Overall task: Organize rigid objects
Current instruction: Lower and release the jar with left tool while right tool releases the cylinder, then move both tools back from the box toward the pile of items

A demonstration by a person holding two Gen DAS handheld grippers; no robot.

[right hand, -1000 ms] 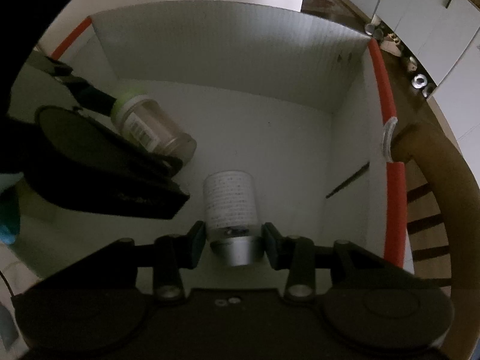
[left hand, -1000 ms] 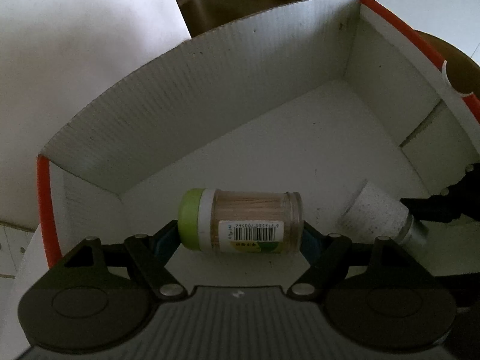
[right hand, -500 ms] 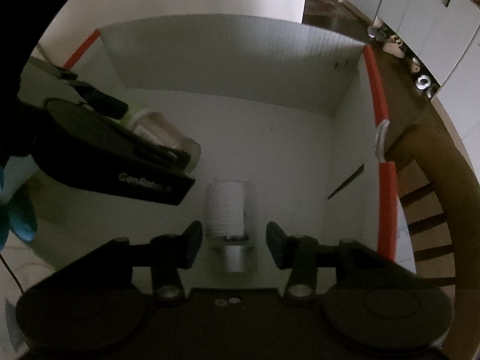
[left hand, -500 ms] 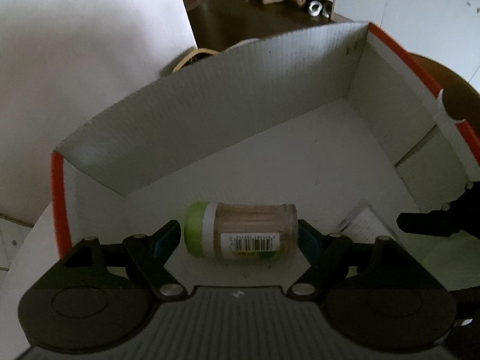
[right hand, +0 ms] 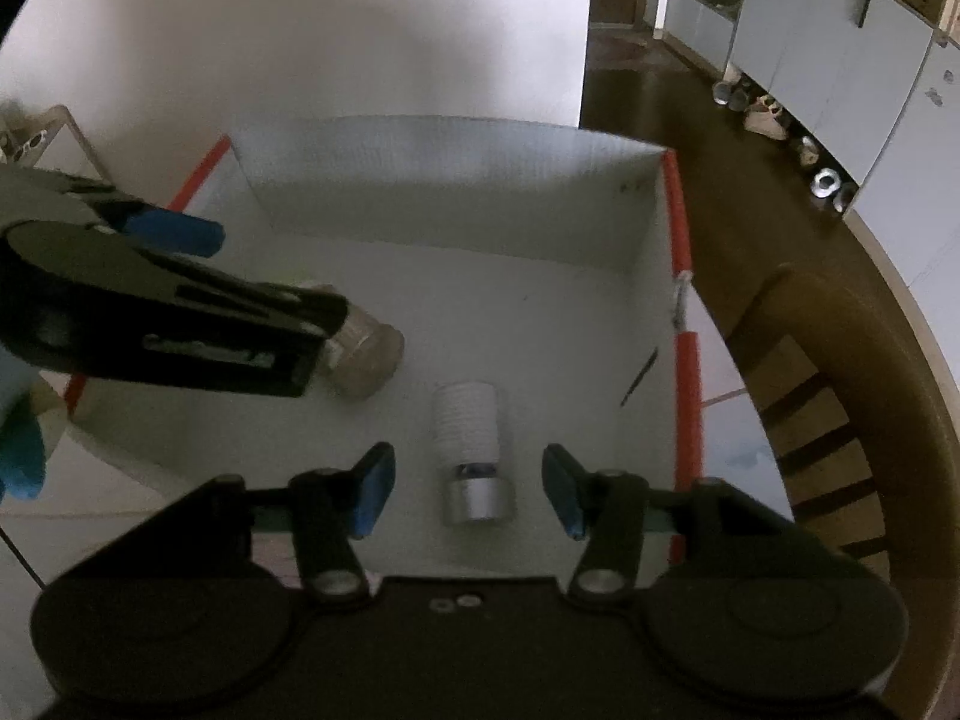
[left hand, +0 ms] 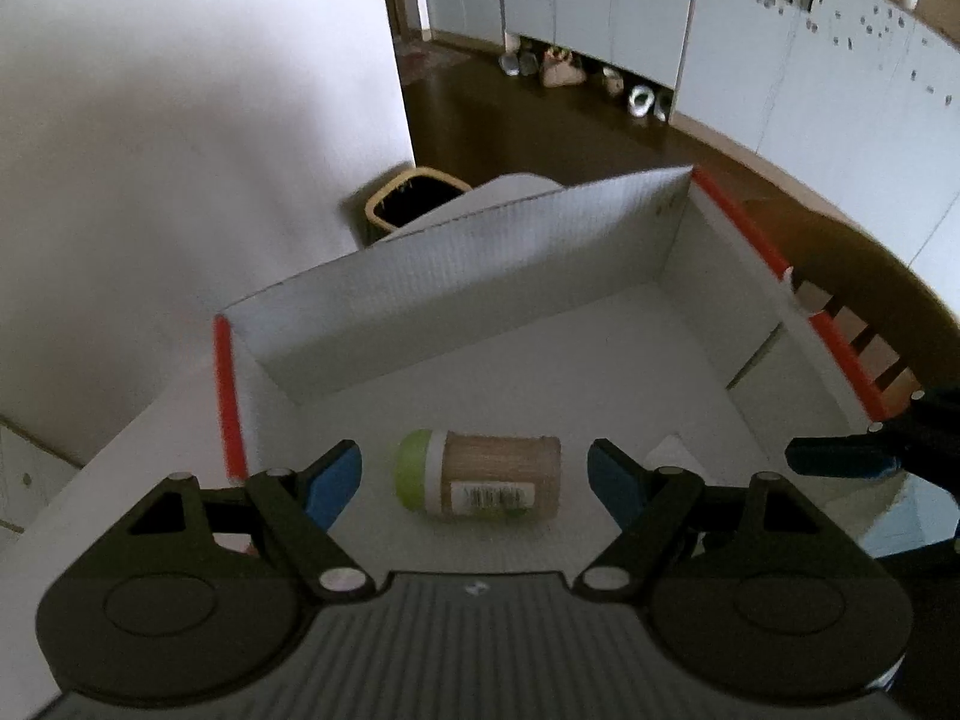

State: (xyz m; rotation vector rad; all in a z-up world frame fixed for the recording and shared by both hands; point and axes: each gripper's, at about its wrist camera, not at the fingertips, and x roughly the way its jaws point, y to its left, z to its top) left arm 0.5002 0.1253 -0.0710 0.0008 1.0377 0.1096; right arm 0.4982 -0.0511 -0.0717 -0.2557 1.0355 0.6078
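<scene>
Evidently both things now lie inside the box, so this part of the tidying looks done, and I judge that what is left is only to draw the tools clear and fetch whatever else needs sorting, none of which shows here. Nearest the left gripper point(left hand: 474, 480), whose blue-padded fingers point(left hand: 333, 483) stand spread wide with nothing between them, the toothpick jar point(left hand: 480, 474) lies on its side on the box floor, close to the near edge and toward the left wall; it is a clear, hard cylinder packed with pale wooden sticks, capped in smooth green plastic, with a barcode label facing up. The right gripper point(right hand: 468, 492) is likewise parted and empty, and just ahead of it the white bottle point(right hand: 471, 450) lies lengthwise near the near edge, apart from the jar, its body matt and printed, its cap a shiny metallic drum pointing back toward the camera. The cardboard box point(left hand: 480, 276) itself is white corrugated board, ribbed on its far wall, with red-orange edging along the side rims. Beyond the far right corner a curved wooden chair point(right hand: 840, 372) stands, and farther off a dark floor.
</scene>
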